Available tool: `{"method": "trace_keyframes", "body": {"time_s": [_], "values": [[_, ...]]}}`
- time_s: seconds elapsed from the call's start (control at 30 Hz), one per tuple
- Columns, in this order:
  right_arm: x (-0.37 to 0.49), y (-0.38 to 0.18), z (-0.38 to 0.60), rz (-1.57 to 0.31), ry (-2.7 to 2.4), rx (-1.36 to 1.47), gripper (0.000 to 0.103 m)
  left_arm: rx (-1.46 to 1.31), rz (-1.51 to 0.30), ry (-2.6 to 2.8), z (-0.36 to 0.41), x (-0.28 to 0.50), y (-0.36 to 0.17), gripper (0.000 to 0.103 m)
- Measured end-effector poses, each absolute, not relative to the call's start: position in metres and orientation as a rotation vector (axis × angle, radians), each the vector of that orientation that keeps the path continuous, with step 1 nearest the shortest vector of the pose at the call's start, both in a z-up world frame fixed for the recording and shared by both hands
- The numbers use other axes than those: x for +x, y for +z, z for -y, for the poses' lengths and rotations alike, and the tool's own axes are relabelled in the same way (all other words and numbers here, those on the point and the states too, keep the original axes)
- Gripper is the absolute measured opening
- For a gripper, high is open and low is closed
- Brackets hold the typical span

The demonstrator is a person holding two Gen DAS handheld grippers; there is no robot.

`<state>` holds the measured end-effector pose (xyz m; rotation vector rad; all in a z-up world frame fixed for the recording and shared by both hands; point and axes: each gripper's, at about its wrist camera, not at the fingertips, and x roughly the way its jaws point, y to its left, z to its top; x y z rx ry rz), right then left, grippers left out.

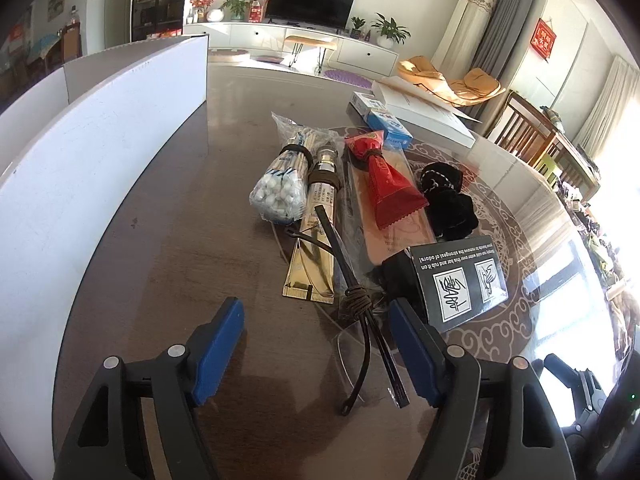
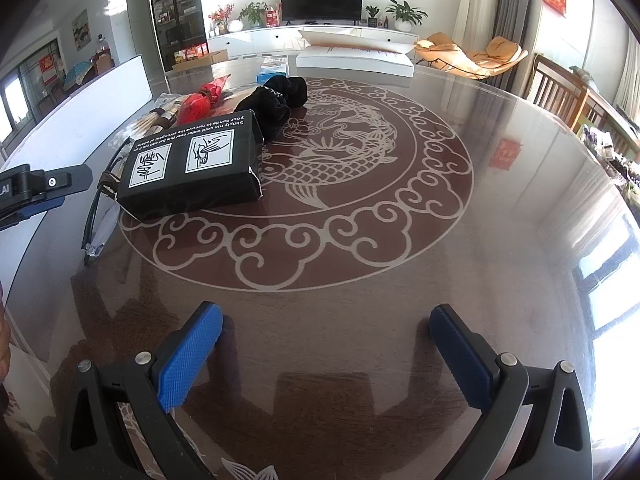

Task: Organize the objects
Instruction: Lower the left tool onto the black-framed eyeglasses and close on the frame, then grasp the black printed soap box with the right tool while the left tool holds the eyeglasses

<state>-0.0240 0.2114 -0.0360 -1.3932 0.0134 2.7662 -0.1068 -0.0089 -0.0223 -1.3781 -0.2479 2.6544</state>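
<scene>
A row of objects lies on the dark table: a bag of cotton swabs [image 1: 280, 184], a gold tube [image 1: 318, 236], a red packet [image 1: 390, 184], a black cloth bundle [image 1: 448, 200] and a black box [image 1: 460, 276]. Glasses with a knotted cord [image 1: 360, 300] lie in front. My left gripper [image 1: 316, 344] is open, low over the table, its right finger beside the glasses and box. My right gripper [image 2: 326, 352] is open and empty over the fish pattern, well short of the black box [image 2: 192, 168] and the cloth bundle [image 2: 280, 100].
A white board [image 1: 100, 152] stands upright along the table's left side. A blue box [image 1: 384, 120] and a white flat box [image 1: 424, 108] lie at the far end. Wooden chairs [image 1: 528, 132] stand to the right. The left gripper's body shows in the right wrist view [image 2: 36, 192].
</scene>
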Motion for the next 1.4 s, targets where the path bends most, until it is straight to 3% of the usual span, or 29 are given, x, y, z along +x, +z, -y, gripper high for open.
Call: {"method": "trace_keyframes", "body": {"time_s": [0.07,0.1,0.13,0.17,0.3,0.47,0.5,0.57,0.63,0.7,0.83,0.97,1.13,1.4], "values": [[-0.024,-0.036,-0.211,-0.013,2.766,-1.393,0.103,-1.404,0.231,2.645,0.007,-0.111,-0.031,0.060],[-0.024,-0.036,-0.211,-0.013,2.766,-1.393,0.103,-1.403,0.215,2.644,0.006,-0.110,-0.033,0.049],[-0.024,-0.036,-0.211,-0.013,2.766,-1.393,0.103,-1.401,0.189,2.646,0.006,-0.108,-0.035,0.029],[-0.024,-0.036,-0.211,-0.013,2.767,-1.393,0.103,-1.404,0.163,2.648,0.008,-0.105,-0.038,0.021],[-0.024,-0.036,-0.211,-0.013,2.767,-1.393,0.103,-1.374,0.137,2.658,0.028,-0.085,-0.035,0.016],[-0.024,-0.036,-0.211,-0.013,2.767,-1.393,0.103,-1.376,0.067,2.617,0.043,-0.073,-0.034,0.017],[-0.024,-0.036,-0.211,-0.013,2.767,-1.393,0.103,-1.374,0.053,2.619,0.043,-0.073,-0.035,0.018],[-0.024,-0.036,-0.211,-0.013,2.767,-1.393,0.103,-1.384,0.027,2.621,0.041,-0.077,-0.036,0.030],[-0.024,-0.037,-0.211,-0.013,2.767,-1.394,0.103,-1.384,0.035,2.628,0.040,-0.081,-0.036,0.060],[-0.024,-0.036,-0.211,-0.013,2.767,-1.394,0.103,-1.385,0.037,2.619,0.034,-0.086,-0.039,0.072],[-0.024,-0.037,-0.211,-0.015,2.768,-1.393,0.103,-1.393,-0.134,2.654,0.017,-0.092,-0.043,0.074],[-0.024,-0.037,-0.210,-0.010,2.769,-1.392,0.103,-1.390,-0.080,2.712,0.025,-0.092,-0.042,0.074],[-0.024,-0.037,-0.210,-0.010,2.769,-1.393,0.103,-1.395,-0.038,2.767,0.034,-0.091,-0.046,0.094],[-0.024,-0.037,-0.210,-0.010,2.769,-1.393,0.103,-1.410,-0.037,2.781,0.035,-0.092,-0.048,0.098]]}}
